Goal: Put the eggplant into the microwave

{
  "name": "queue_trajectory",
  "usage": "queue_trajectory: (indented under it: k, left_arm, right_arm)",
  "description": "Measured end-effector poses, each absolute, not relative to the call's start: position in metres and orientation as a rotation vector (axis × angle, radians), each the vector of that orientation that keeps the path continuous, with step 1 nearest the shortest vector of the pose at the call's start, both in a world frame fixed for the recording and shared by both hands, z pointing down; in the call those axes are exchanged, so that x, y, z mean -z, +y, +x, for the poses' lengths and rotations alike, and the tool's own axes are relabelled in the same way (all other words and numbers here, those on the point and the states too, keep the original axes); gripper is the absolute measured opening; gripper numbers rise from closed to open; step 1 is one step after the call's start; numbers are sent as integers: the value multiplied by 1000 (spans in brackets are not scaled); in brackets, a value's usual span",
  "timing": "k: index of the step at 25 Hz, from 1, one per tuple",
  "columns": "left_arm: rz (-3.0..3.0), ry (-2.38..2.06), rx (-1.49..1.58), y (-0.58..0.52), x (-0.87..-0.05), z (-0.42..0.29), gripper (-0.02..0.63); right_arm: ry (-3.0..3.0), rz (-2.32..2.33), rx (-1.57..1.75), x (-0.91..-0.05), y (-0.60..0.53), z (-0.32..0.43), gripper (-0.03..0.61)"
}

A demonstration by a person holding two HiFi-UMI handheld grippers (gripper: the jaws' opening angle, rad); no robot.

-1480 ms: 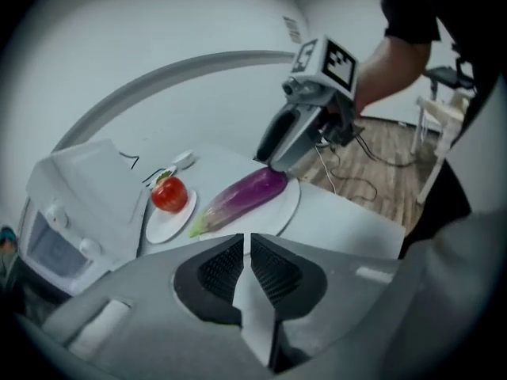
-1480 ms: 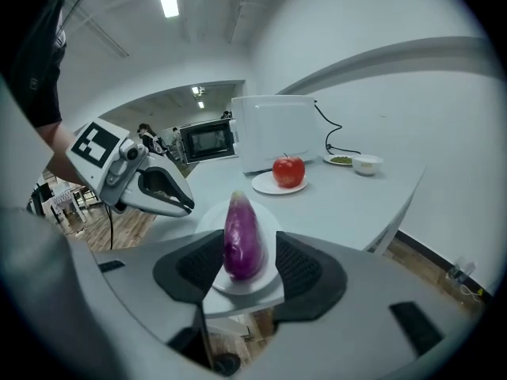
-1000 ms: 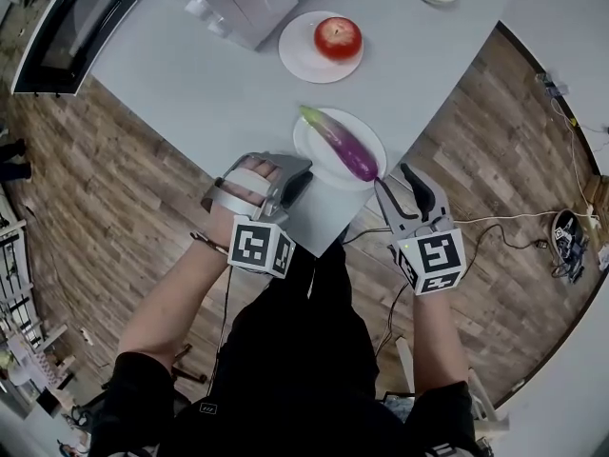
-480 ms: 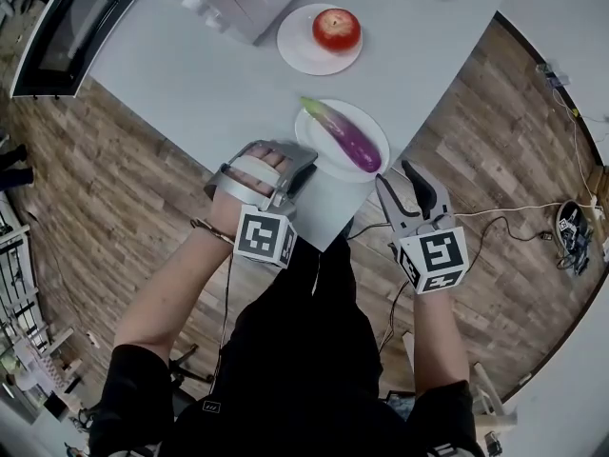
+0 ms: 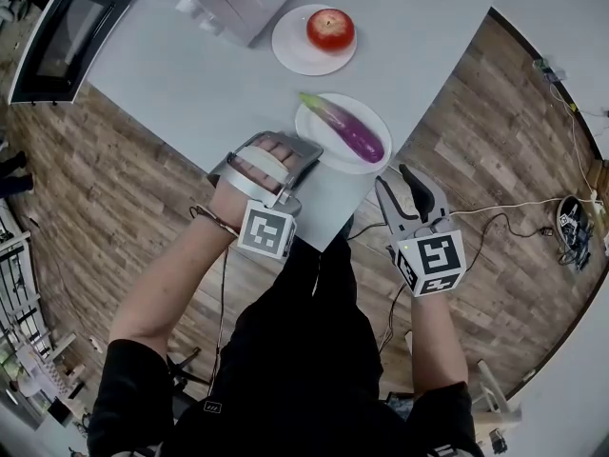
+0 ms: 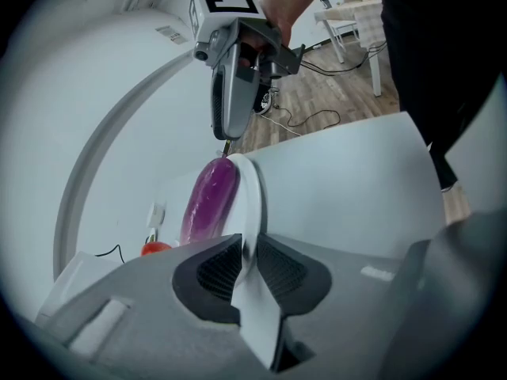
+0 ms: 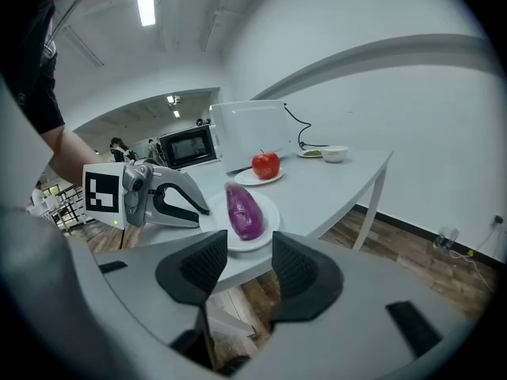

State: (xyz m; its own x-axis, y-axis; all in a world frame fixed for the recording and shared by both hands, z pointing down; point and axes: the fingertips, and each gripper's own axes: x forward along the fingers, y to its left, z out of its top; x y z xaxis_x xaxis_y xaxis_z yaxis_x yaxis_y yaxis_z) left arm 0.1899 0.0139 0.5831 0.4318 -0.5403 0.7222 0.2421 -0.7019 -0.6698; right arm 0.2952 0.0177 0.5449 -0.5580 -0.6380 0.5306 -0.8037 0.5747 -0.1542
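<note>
The left tongs (image 6: pixel 247 260) are nearly closed, with only a thin gap between the pads. That gap is filled by the white rim of the plate (image 5: pixel 375 156). In the left gripper view the rim runs straight up between the two ribbed pads, and both pads press on it. A hand (image 5: pixel 249 181) is wrapped round the handle, and the tongs slant down onto the table (image 5: pixel 209 84).

The eggplant (image 5: pixel 347 131) lies on this same plate, just past the left tongs' tips and not touching them. Its purple body stretches away from the pinched rim.

The right tongs (image 7: pixel 249 260) stand fairly wide and their jaws have just been closing a little. Nothing is between them, and they touch nothing. In the right gripper view the plate and eggplant sit straight ahead past the gap, with the eggplant's blunt purple end facing these tongs. From the head view their tips hang at the table's edge, near the plate's rim but apart from it, opposite the side the left tongs hold.

Further on beyond the eggplant from both tongs, a red apple (image 5: pixel 330 29) rests on a second plate. The microwave (image 5: pixel 67 31) is well apart, far ahead and to the left of the left tongs
</note>
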Motion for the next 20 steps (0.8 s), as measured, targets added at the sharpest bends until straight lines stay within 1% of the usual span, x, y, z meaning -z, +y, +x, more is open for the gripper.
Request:
queue_trajectory:
  k: [10, 20]
  left_arm:
    - [-1786, 210, 1310, 6, -583, 201, 43]
    - [-1743, 309, 1234, 7, -578, 202, 29]
  right_arm:
    - [-2371, 1171, -556, -558, 27, 298, 176]
    - [-2355, 1177, -559, -557, 34, 303, 173]
